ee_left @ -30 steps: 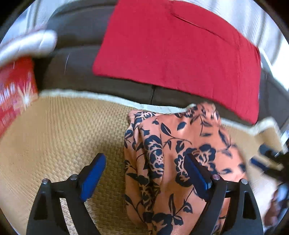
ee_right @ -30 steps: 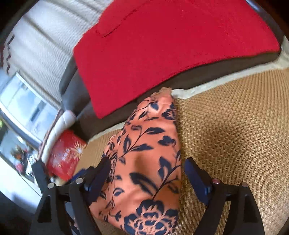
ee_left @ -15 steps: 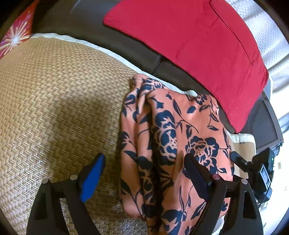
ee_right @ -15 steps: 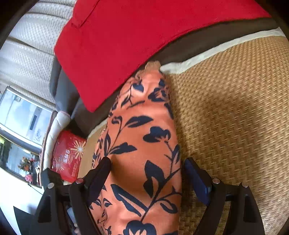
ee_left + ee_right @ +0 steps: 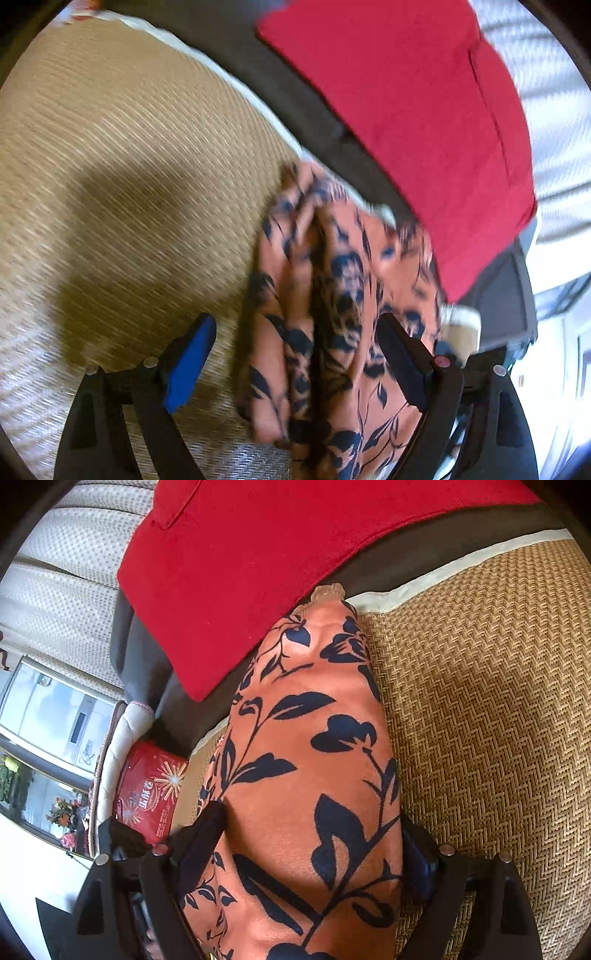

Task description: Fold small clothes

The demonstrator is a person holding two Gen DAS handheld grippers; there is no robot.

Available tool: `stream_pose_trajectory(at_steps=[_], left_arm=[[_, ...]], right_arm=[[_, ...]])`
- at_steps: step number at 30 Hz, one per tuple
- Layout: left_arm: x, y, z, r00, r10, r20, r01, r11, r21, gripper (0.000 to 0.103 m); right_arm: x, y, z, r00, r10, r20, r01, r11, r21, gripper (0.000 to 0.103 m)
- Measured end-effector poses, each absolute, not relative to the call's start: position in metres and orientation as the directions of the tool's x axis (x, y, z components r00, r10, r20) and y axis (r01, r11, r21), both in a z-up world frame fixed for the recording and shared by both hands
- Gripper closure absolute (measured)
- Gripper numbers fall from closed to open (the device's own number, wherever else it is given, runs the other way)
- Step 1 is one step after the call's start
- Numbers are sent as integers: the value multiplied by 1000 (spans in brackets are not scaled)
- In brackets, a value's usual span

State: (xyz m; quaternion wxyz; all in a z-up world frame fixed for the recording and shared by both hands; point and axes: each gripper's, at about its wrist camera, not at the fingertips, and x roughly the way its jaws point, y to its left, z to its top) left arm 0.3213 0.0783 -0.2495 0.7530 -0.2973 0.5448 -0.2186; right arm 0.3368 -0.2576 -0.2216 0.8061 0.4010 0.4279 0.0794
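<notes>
Left wrist view: blurred frame. The left gripper (image 5: pixel 295 354) has its jaws standing wide, blue pad on one finger, dark pad on the other. An orange garment with a dark blue flower print (image 5: pixel 332 314) lies bunched in long folds on a woven straw mat (image 5: pixel 122 166). The garment's near part sits between the two fingers, closer to the dark one; the blue finger is over bare mat, apart from the cloth. No pad presses on the fabric. The garment's far end reaches the mat's pale cloth border (image 5: pixel 236 85) at its far edge. Beyond that border runs a dark sofa cushion (image 5: pixel 258 66), with a red cloth (image 5: pixel 424 122) spread over it. The red cloth's lower corner hangs just beside the garment's far right end.

Right wrist view: sharp frame. The right gripper (image 5: pixel 314 853) has its jaws opening, and they straddle the same garment (image 5: pixel 310 760), which fills the gap from finger to finger. The cloth bulges up between the fingers and hides most of the right-hand one; whether the pads still touch it I cannot tell. The garment runs lengthwise away from the gripper, its narrow far tip lying on the mat's pale border (image 5: pixel 436 579) and touching the red cloth's (image 5: pixel 295 546) edge. Bare mat (image 5: pixel 480 701) lies to the right. At the left, past the mat's edge, a red box with a starburst print (image 5: pixel 151 794) stands against a pale quilted cushion (image 5: pixel 122 738).
</notes>
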Motion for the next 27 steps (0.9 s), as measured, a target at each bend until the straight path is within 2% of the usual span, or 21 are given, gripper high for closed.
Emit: stream_pose_trajectory(at_steps=[5, 11, 16, 17, 19, 21, 23, 25, 27], left_arm=[[313, 84, -262, 231, -661, -713, -38, 727, -686, 14], [309, 55, -269, 141, -729, -670, -5, 676, -737, 14], [312, 34, -270, 162, -745, -647, 29, 659, -751, 16], [315, 27, -270, 172, -746, -643, 34, 657, -753, 18], [315, 17, -272, 184, -730, -658, 49, 675, -736, 35], [317, 13, -269, 192, -710, -678, 70, 699, -712, 47], [318, 6, -267, 213, -700, -681, 90, 709, -700, 51], [317, -2, -259, 249, -687, -683, 125, 722, -681, 62], [315, -4, -251, 276, -678, -681, 147, 730, -668, 69]], right_arm=[[337, -259, -222, 619, 473, -627, 215, 667, 714, 14], [336, -261, -222, 624, 471, -624, 212, 666, 715, 14], [334, -261, -223, 630, 466, -621, 212, 666, 715, 14], [333, -260, -223, 632, 463, -622, 213, 667, 714, 14], [333, -258, -222, 632, 457, -626, 215, 673, 707, 16], [331, -255, -220, 633, 446, -633, 222, 679, 700, 17], [331, -252, -221, 630, 439, -641, 231, 682, 694, 24], [330, -248, -220, 629, 428, -649, 236, 690, 684, 31], [328, -244, -215, 639, 403, -655, 233, 710, 665, 37]])
